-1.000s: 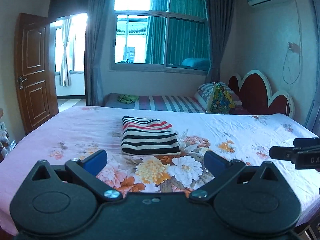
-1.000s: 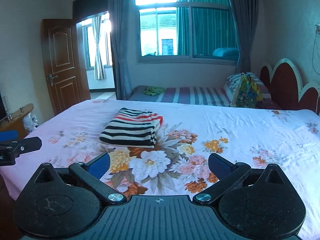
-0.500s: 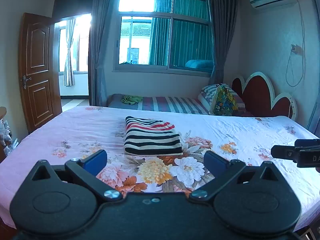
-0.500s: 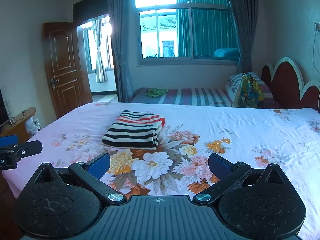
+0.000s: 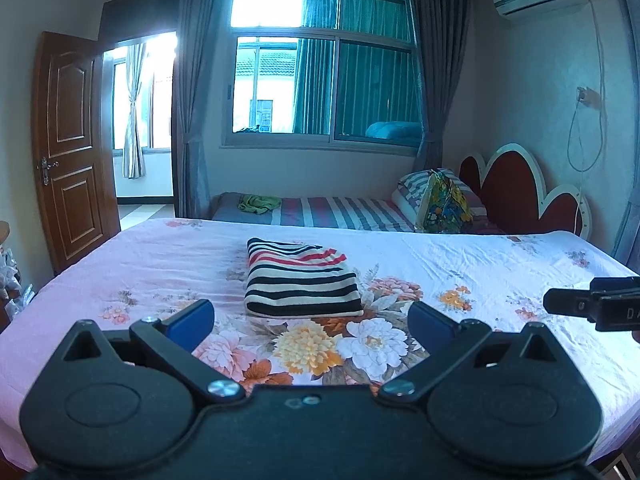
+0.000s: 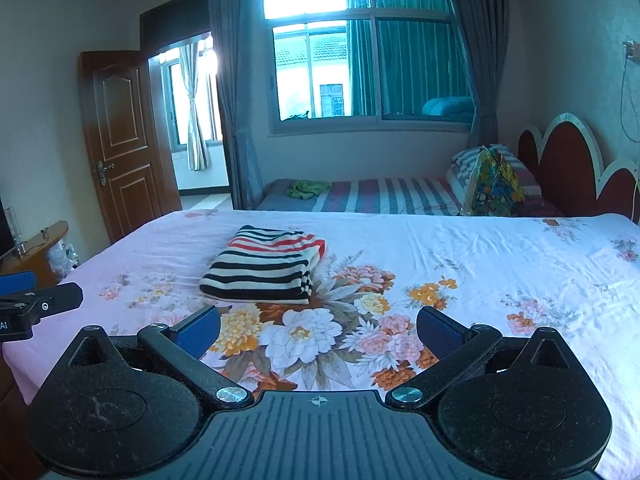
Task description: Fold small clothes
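A folded striped garment (image 5: 301, 280), black, cream and red, lies flat on the pink floral bedsheet (image 5: 480, 264). It also shows in the right wrist view (image 6: 266, 266). My left gripper (image 5: 312, 322) is open and empty, held back from the garment near the bed's front edge. My right gripper (image 6: 318, 330) is open and empty, also back from the garment, to its right. The right gripper's tip (image 5: 592, 304) shows at the right edge of the left wrist view. The left gripper's tip (image 6: 36, 304) shows at the left edge of the right wrist view.
A second bed with a striped sheet (image 5: 344, 216) stands behind, with a green cloth (image 5: 258, 203) and a colourful bag (image 5: 442, 206) on it. A red headboard (image 5: 520, 196) is at the right. A wooden door (image 5: 72, 152) and a small wooden stand (image 6: 36, 248) are at the left.
Both grippers have pulled back and risen a little, so the garment looks farther off. The garment has not moved. Both grippers stay open.
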The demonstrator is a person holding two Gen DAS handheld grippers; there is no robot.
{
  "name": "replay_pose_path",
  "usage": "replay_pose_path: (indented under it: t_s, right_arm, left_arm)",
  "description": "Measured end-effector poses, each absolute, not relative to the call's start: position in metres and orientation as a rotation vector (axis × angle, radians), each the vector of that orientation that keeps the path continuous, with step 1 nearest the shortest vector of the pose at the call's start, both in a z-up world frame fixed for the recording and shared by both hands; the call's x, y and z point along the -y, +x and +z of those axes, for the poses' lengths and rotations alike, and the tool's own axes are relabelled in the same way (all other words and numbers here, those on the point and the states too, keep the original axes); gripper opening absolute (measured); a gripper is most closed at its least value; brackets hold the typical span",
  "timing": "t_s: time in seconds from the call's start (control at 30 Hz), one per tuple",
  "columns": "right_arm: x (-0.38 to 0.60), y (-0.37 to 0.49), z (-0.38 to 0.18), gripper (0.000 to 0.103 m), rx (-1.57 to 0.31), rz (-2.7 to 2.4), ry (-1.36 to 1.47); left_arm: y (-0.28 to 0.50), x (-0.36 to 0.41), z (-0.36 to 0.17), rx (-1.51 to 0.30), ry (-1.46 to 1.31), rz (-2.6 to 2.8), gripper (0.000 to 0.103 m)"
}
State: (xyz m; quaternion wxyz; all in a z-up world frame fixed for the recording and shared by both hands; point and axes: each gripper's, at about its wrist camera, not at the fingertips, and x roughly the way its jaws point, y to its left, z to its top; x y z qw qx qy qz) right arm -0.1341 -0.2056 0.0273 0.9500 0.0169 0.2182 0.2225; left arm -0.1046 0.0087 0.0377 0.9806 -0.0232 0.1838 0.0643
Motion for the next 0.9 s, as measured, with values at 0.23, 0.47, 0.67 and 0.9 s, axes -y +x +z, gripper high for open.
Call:
replay_pose_path:
  t_s: [0.23,0.47,0.67,0.9]
  right_arm:
    - [0.202,-0.134,0.032,0.103,-0.43,0.467,0.037]
    - [0.199,-0.134,0.034,0.103,-0.423,0.469,0.039]
    - [0.197,-0.134,0.034,0.103,-0.425,0.467,0.04]
    - [0.194,-0.134,0.034,0.103,-0.421,0.467,0.041]
  left_arm:
    - [-0.106,-0.013,0.041,-0.366,-0.045,0.136,0.102]
    - [-0.106,-0.016,0.043,-0.356,-0.032,0.129,0.102]
    - [-0.106,-0.014,0.044,-0.357,-0.027,0.125,0.102]
    - [-0.105,-0.016,0.046,-0.35,-0.02,0.113,0.102]
